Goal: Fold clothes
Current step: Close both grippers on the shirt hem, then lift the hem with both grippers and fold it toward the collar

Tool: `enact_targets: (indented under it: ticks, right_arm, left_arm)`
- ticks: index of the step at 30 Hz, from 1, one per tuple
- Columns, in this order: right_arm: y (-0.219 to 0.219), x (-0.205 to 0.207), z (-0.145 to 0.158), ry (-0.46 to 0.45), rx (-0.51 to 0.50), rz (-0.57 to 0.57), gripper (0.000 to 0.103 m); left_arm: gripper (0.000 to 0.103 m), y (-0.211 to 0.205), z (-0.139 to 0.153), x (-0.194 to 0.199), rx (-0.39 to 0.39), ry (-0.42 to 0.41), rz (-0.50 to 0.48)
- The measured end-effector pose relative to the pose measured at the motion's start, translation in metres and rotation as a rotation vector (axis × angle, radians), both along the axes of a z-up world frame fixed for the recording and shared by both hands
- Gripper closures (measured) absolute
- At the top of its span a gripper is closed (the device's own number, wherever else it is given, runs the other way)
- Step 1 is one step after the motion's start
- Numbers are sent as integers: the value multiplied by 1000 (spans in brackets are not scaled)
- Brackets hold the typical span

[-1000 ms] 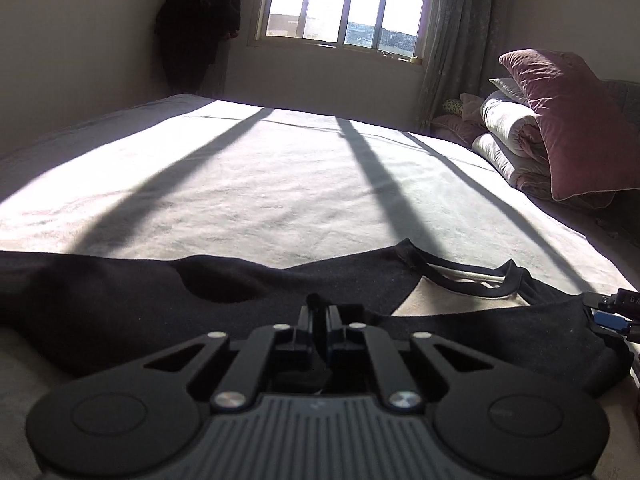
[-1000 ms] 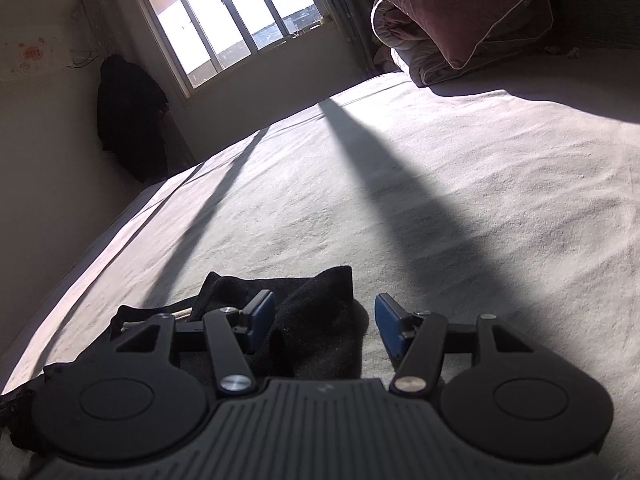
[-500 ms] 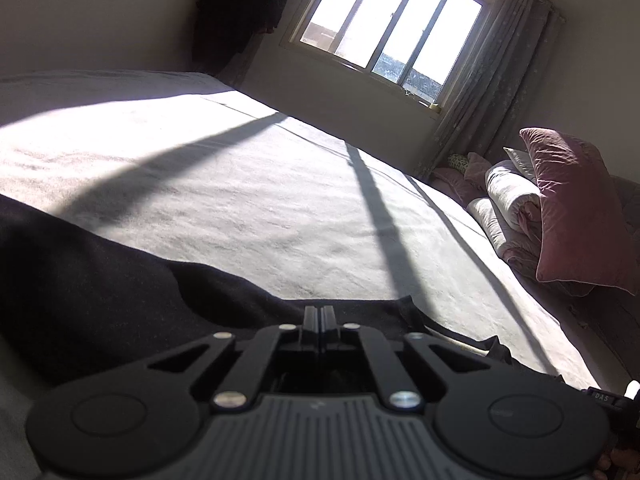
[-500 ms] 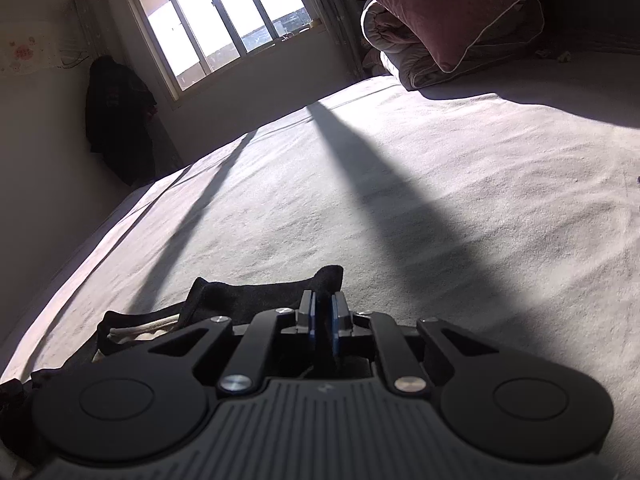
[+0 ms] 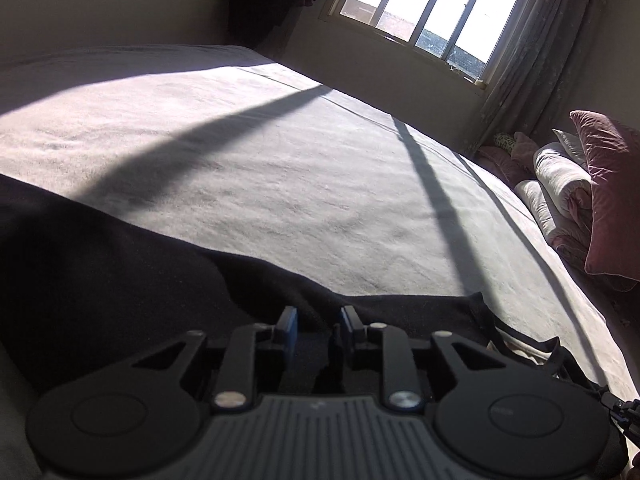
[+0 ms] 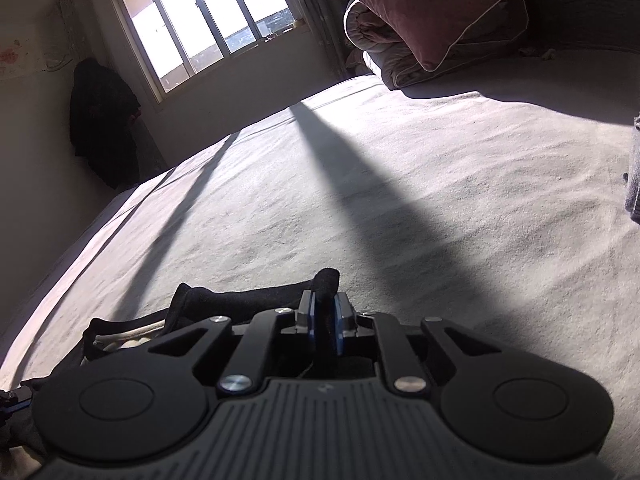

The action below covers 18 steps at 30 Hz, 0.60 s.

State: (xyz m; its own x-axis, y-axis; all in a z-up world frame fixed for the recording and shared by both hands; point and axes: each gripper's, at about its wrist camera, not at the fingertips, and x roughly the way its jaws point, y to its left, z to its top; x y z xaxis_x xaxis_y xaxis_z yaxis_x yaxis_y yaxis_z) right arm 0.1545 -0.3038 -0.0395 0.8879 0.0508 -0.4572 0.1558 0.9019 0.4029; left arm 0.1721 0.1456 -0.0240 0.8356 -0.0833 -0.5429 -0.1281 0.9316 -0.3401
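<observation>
Black shirt (image 5: 120,280) is spread on the bed (image 5: 300,184). Left tongs (image 5: 315,322) have just been opened, pads set apart above the cloth, none pinched. Right tongs (image 6: 324,314), lately eased slightly, are clamped on a shirt fold standing between the pads.

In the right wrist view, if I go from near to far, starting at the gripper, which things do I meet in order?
right gripper, its jaws shut on a fold of the black garment → sunlit bed sheet → folded quilts with the maroon pillow → window.
</observation>
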Motion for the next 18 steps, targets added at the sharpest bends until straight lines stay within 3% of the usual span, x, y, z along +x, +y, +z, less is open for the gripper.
enact_targets:
  ticks: [5, 7, 10, 11, 15, 17, 18]
  right_arm:
    - [8, -6, 9, -30, -65, 3, 84]
    - [14, -8, 14, -41, -115, 5, 84]
    - [27, -11, 21, -65, -202, 43, 84]
    - [32, -11, 22, -71, -223, 64, 84]
    - [48, -11, 24, -81, -292, 136, 84]
    - [51, -10, 24, -83, -300, 150, 82]
    - [51, -10, 24, -84, -294, 153, 77]
  left_arm:
    - [73, -9, 15, -16, 5, -42, -55]
    - [73, -19, 12, -17, 38, -13, -86]
    - [73, -30, -6, -9, 133, 96, -100]
    - [72, -28, -8, -11, 135, 93, -98]
    - [70, -10, 6, -24, 93, 70, -12]
    - [63, 1, 12, -30, 96, 63, 46]
    - [56, 9, 15, -34, 102, 61, 90]
